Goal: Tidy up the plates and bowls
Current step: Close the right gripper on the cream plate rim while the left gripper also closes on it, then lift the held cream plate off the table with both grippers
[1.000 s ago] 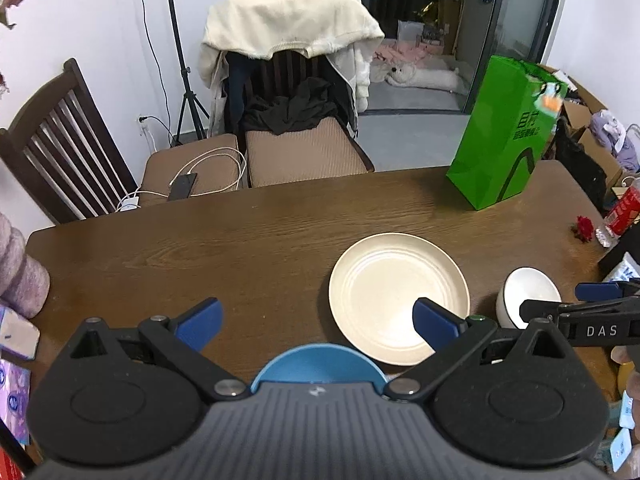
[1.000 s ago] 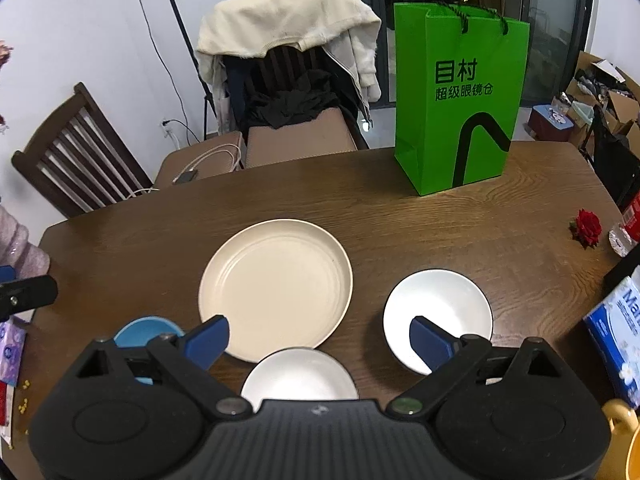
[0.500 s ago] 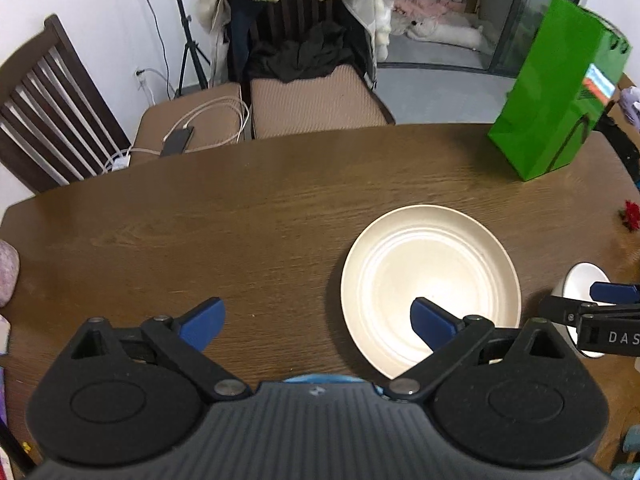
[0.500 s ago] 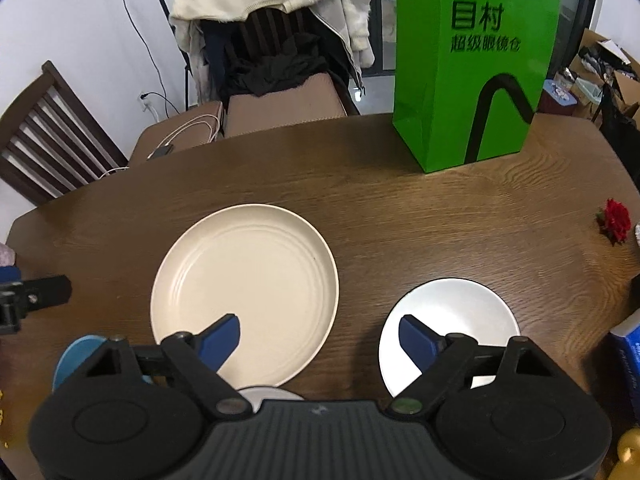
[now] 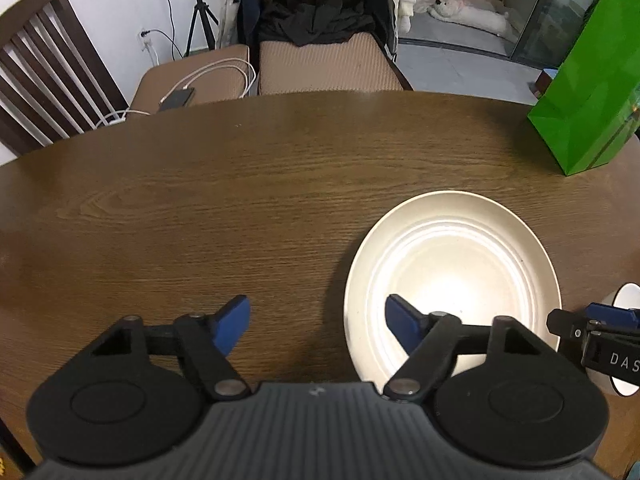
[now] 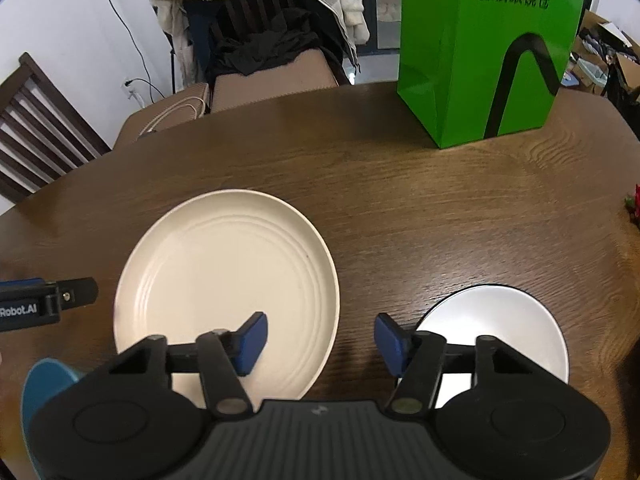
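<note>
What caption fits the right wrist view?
Right gripper, jaws just closing with nothing visibly gripped, above a cream plate and white bowl on a wooden table.

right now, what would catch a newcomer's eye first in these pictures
The large cream plate in the middle of the brown wooden table stands out first, with a white bowl to its right. Behind them a bright green paper bag stands upright near the table's far edge. In the foreground, each gripper's blue-tipped fingers hover apart over the near edge of the plate.
</note>
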Available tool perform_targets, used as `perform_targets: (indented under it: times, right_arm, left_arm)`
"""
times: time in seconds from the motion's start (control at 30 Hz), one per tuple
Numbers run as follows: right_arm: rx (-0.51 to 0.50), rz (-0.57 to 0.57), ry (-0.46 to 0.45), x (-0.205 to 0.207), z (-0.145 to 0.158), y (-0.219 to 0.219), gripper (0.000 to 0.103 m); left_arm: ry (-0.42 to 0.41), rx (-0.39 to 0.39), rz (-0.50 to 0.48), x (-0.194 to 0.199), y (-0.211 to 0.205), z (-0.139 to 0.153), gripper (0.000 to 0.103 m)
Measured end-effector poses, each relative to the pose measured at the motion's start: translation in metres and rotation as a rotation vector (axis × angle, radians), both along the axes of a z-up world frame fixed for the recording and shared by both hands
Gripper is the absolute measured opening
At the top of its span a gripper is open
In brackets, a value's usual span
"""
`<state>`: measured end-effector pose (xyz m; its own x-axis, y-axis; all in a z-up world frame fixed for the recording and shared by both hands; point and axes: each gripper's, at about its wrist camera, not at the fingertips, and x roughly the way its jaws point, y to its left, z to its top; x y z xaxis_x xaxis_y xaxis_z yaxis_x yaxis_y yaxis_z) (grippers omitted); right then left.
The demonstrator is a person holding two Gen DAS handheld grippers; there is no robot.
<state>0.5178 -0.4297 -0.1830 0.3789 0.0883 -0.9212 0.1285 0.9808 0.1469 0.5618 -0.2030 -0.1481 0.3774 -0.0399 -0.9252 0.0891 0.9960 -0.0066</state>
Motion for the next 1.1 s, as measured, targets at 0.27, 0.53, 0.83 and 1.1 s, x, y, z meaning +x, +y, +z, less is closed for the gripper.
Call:
perform_targets:
  times: [0.27, 0.53, 0.83, 1.1]
  right_arm:
    - [-0.005, -0.008, 0.035, 0.008, -0.022, 0.001, 0.039]
    - [0.006, 0.008, 0.035, 0.012, -0.029, 0.005, 0.028]
    - [-0.007, 0.012, 0.04, 0.017, -0.032, 0.006, 0.02]
    - [-0.044, 0.012, 0.04, 0.016, -0.034, 0.007, 0.01]
  left_arm:
    - [0.039, -0.009, 0.013, 0.009, -0.001, -0.021, 0.063]
    - [0.066, -0.042, -0.005, 0.012, -0.008, -0.032, 0.044]
    - [0.086, -0.062, -0.013, 0.011, -0.009, -0.039, 0.018]
    - [0.077, -0.059, -0.018, 0.01, -0.01, -0.042, 0.01]
